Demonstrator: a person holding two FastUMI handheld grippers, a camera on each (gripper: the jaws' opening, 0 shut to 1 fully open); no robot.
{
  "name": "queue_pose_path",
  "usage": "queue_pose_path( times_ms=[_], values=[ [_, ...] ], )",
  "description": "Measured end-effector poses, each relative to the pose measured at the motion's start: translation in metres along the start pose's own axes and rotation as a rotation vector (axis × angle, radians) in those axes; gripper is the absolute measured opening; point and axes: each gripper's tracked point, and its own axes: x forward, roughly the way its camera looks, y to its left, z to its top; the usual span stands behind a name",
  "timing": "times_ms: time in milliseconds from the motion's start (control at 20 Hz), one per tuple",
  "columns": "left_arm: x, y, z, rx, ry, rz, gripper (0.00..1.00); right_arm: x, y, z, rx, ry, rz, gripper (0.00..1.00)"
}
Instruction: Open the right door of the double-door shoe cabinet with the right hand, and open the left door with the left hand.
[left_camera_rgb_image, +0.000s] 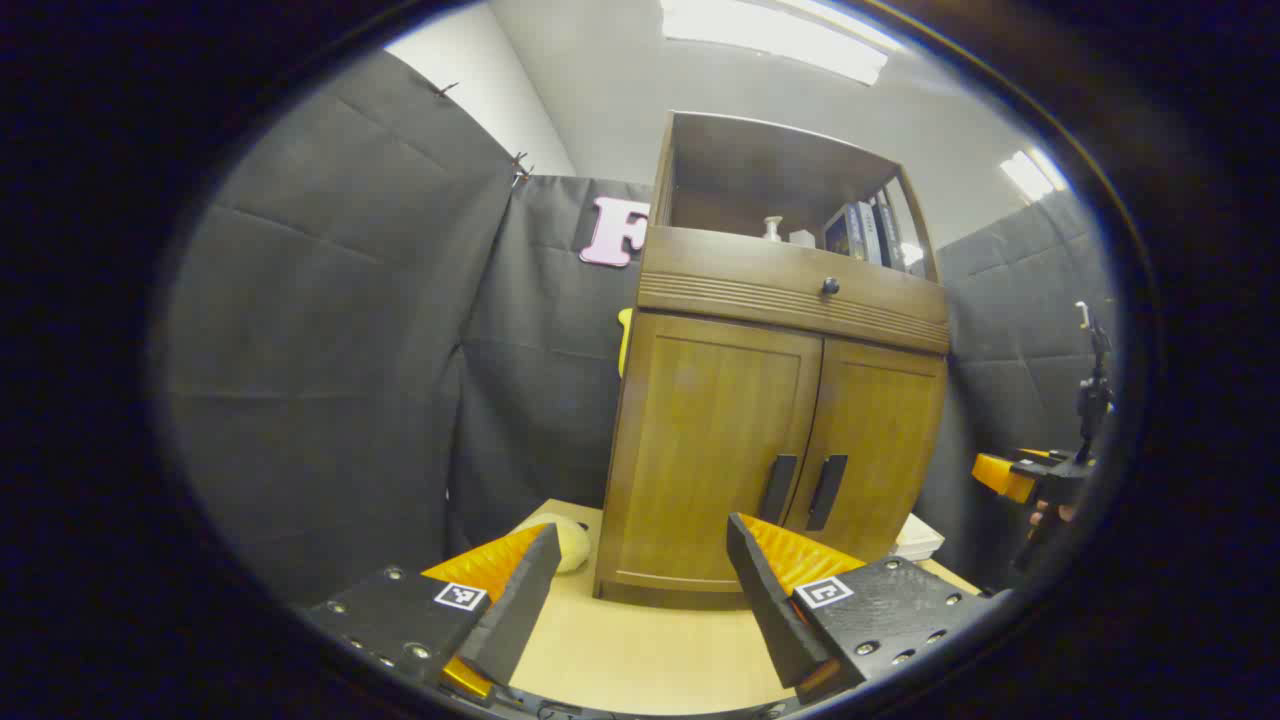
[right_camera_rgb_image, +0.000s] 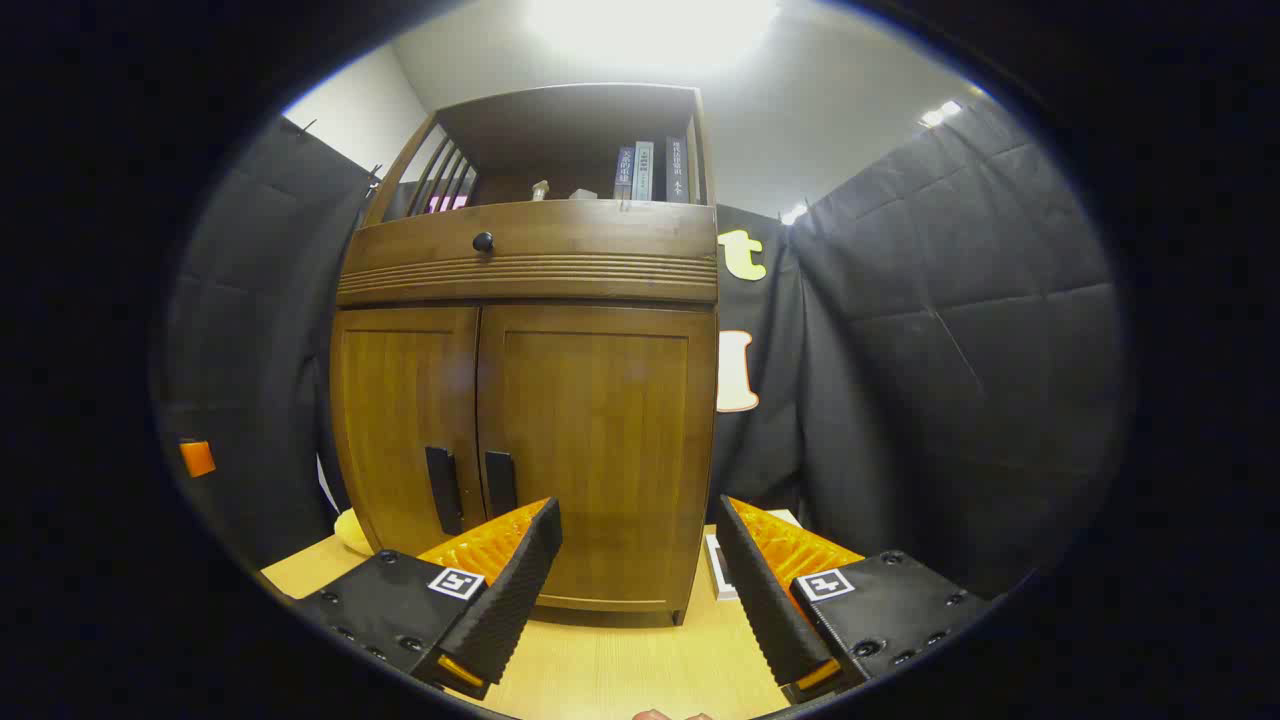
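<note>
A: Two doors, both shut. Left gripper view first: brown wooden double-door shoe cabinet (left_camera_rgb_image: 775, 400) stands toward the back edge of the light wooden tabletop (left_camera_rgb_image: 640, 650). Left door (left_camera_rgb_image: 715, 440) and right door (left_camera_rgb_image: 880, 440) meet at the middle, each with a dark vertical bar handle there: left handle (left_camera_rgb_image: 778, 488), right handle (left_camera_rgb_image: 828, 490).

B: Left gripper (left_camera_rgb_image: 640, 590)?

A: Jaws wide apart, nothing between them, well short of the cabinet. Other gripper (left_camera_rgb_image: 1040, 478) at the far right, state unclear from here.

B: Handling?

A: Stiff hinged panels, probably light swing; the handles are slim and likely smooth, so pinch across the bar and pull along the arc.

B: Clutter?

A: Pale yellow round thing (left_camera_rgb_image: 570, 540) by the cabinet's left front corner, flat white item (left_camera_rgb_image: 915, 540) at its right side. Either may catch a swinging door.

B: Right gripper view?

A: Same cabinet (right_camera_rgb_image: 525, 420), right door (right_camera_rgb_image: 600, 450), its handle (right_camera_rgb_image: 500, 483) beside the left one (right_camera_rgb_image: 442, 490). Right gripper (right_camera_rgb_image: 640, 580) spread open, empty, near the front. White item (right_camera_rgb_image: 718, 578) just past the cabinet's right corner.
</note>
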Motion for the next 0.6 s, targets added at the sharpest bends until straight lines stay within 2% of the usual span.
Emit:
queue_pose_path(
  times_ms=[300,600],
  values=[
    [-0.008,-0.003,-0.001,0.041,0.008,-0.005,0.96,-0.002,0.009,-0.007,0.026,0.043,0.003,0.98],
    [-0.009,-0.003,-0.018,0.061,0.043,-0.014,0.96,-0.007,0.023,-0.006,0.048,0.037,0.024,0.97]
  ],
)
